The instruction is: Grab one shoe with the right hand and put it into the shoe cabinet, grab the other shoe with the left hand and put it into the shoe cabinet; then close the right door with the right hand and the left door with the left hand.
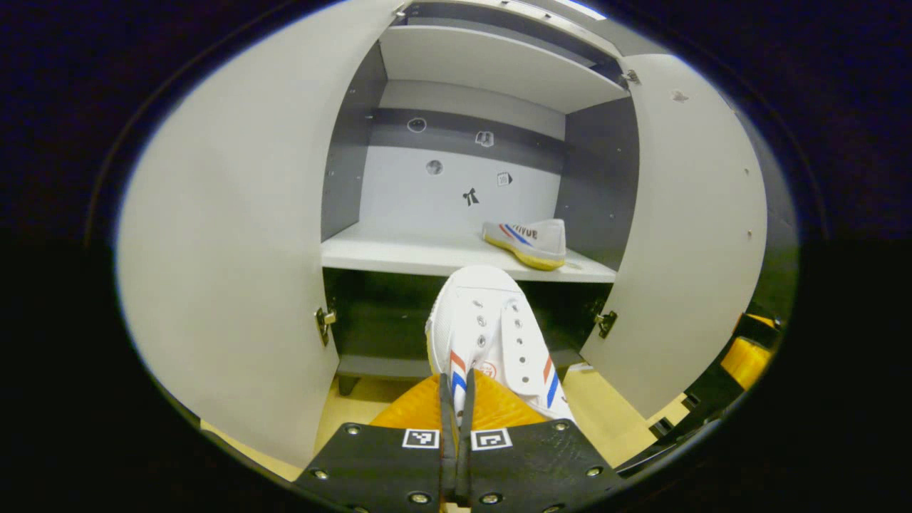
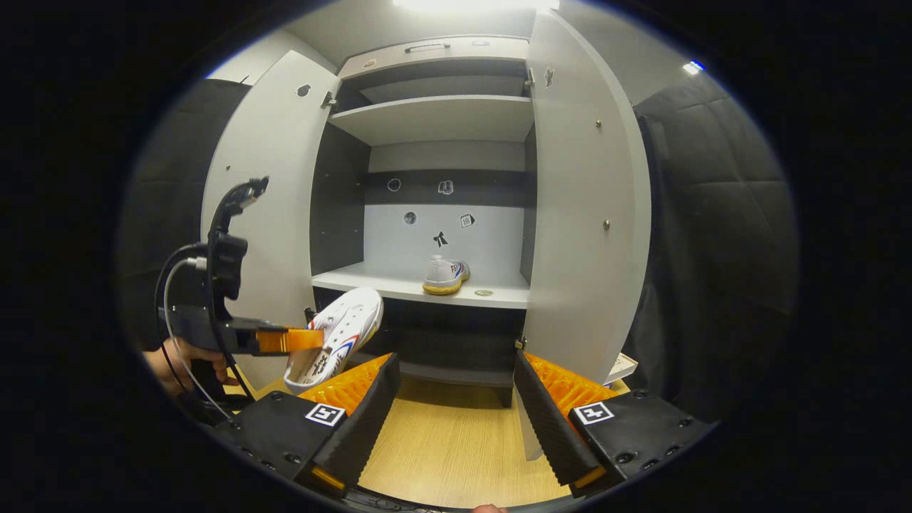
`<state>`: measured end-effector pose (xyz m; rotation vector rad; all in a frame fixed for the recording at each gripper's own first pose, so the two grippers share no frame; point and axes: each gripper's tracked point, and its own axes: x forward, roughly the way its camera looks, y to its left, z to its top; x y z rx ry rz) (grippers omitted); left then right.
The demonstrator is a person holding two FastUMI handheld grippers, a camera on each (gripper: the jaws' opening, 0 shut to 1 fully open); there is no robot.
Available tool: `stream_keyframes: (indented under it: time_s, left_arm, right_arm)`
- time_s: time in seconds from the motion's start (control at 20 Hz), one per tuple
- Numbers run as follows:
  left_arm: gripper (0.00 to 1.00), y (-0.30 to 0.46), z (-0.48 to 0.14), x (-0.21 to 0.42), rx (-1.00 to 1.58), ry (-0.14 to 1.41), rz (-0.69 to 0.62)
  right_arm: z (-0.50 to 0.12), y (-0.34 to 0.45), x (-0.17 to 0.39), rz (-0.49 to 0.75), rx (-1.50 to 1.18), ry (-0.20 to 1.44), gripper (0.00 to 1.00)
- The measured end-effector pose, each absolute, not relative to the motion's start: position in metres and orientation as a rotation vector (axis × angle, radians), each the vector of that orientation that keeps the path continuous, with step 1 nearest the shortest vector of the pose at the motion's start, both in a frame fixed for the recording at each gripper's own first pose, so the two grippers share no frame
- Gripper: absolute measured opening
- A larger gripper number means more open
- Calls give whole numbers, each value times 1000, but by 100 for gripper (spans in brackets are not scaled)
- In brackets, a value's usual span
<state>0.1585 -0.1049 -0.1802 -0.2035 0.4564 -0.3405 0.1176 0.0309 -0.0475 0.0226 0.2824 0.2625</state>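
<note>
Two doors wide open: left door (image 2: pixel 267 192), right door (image 2: pixel 584 214). One shoe (image 2: pixel 444 275) already on middle shelf (image 2: pixel 399 285) of shoe cabinet (image 2: pixel 434 53), toward right. Second shoe (image 1: pixel 491 335) pinched in closed left gripper (image 1: pixel 456 410), just before shelf edge. Right gripper (image 2: pixel 456 399) spread open, holding nothing, above wooden floor (image 2: pixel 449 449).

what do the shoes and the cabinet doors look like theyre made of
Held shoe: white woven upper, probably canvas, with metal-looking eyelets. Shoe on the shelf: same look, with a yellowish sole, likely rubber. Left door and right door: flat matte grey panels with small metal hinges, probably laminated board; the core cannot be seen.
</note>
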Motion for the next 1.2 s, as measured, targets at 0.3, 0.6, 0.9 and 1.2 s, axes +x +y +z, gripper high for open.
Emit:
stream_keyframes:
  time_s: [0.3,0.6,0.9,1.2]
  left_arm:
    - [1,-107,-182,160,-193,362,-326]
    - [1,-108,-179,161,-209,310,-302]
    - [1,-107,-179,161,-230,321,-277]
    - [1,-103,-180,157,-202,369,-252]
  right_arm:
    - [-56,25,117,275,40,298,100]
    - [-59,24,114,294,52,303,100]
    - [-66,22,118,306,59,318,100]
    - [-68,21,124,313,65,324,100]
